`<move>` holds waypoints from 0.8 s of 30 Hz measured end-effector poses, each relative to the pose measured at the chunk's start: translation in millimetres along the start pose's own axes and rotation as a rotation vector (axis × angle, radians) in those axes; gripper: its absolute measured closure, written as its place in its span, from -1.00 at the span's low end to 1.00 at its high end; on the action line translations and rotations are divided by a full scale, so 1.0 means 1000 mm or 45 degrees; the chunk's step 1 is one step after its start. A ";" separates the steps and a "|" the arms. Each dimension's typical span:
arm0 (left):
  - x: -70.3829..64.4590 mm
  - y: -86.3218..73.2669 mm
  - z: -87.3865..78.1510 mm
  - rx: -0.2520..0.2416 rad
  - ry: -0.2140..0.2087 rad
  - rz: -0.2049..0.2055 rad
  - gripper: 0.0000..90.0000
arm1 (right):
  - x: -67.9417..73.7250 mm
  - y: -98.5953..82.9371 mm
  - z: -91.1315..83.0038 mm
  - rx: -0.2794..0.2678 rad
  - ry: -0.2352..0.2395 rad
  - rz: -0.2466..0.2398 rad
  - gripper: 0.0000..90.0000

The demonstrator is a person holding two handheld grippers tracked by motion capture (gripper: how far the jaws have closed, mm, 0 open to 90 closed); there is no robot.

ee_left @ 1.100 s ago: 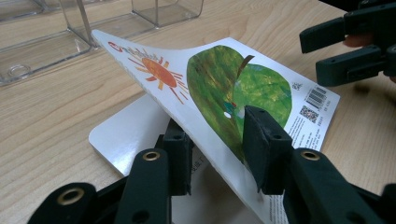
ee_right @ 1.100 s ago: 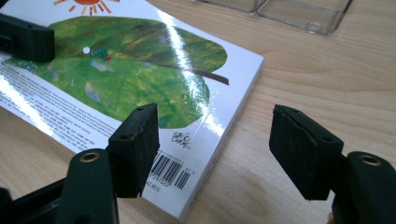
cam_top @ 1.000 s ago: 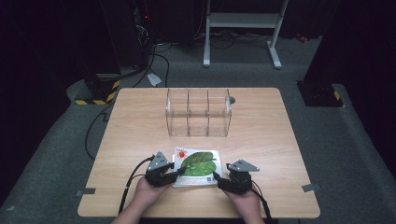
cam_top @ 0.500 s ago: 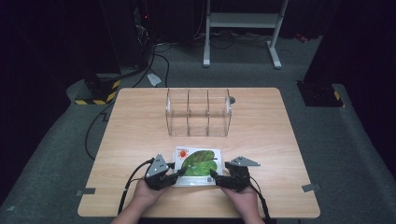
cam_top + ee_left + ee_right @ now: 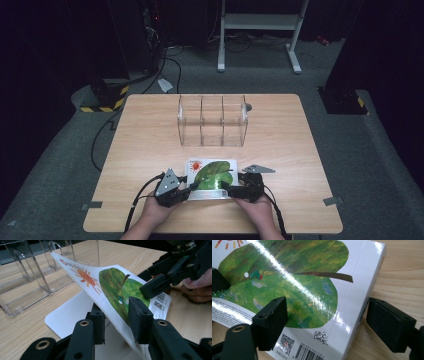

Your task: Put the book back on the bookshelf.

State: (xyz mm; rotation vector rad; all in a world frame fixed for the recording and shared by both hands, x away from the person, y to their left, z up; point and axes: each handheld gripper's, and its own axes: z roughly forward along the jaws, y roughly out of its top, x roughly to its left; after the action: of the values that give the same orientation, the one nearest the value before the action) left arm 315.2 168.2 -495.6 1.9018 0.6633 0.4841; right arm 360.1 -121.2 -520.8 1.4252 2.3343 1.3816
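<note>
A picture book (image 5: 212, 173) with a big green leaf and an orange sun on its white cover lies at the near edge of the wooden surface (image 5: 150, 140), between the two hands. The left gripper (image 5: 189, 189) has its jaws pinched together on the book's cover (image 5: 110, 287), which is lifted off the pages beneath and slopes upward in the left gripper view. The right gripper (image 5: 226, 187) sits at the book's other near corner with its jaws apart, one over the leaf picture and the other off the spine side above the wood, by the barcode (image 5: 308, 355). Farther back on the surface, well apart from the book, stands a clear plastic organizer (image 5: 212, 120) with three compartments. A cable (image 5: 142, 192) trails from the left gripper toward the near edge.
</note>
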 end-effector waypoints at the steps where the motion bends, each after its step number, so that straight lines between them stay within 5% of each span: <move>1: 0.000 0.000 0.000 0.001 0.002 0.007 0.51 | 0.001 0.002 0.003 0.020 0.019 0.007 -0.69; 7: 0.000 -0.002 0.000 -0.002 0.000 0.008 0.51 | -0.001 0.003 0.005 0.028 0.044 0.022 -0.68; 17: 0.005 -0.002 -0.002 -0.001 0.075 -0.056 0.53 | 0.010 0.003 -0.008 -0.069 -0.070 -0.081 -0.32; 24: 0.009 -0.004 -0.002 0.011 0.067 -0.096 0.56 | 0.013 0.002 -0.013 -0.110 -0.105 -0.125 -0.22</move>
State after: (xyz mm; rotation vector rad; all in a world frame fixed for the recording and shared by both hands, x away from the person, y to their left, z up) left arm 320.6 176.4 -497.9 1.8702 0.7699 0.4852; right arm 347.9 -119.0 -507.1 1.3000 2.2331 1.3538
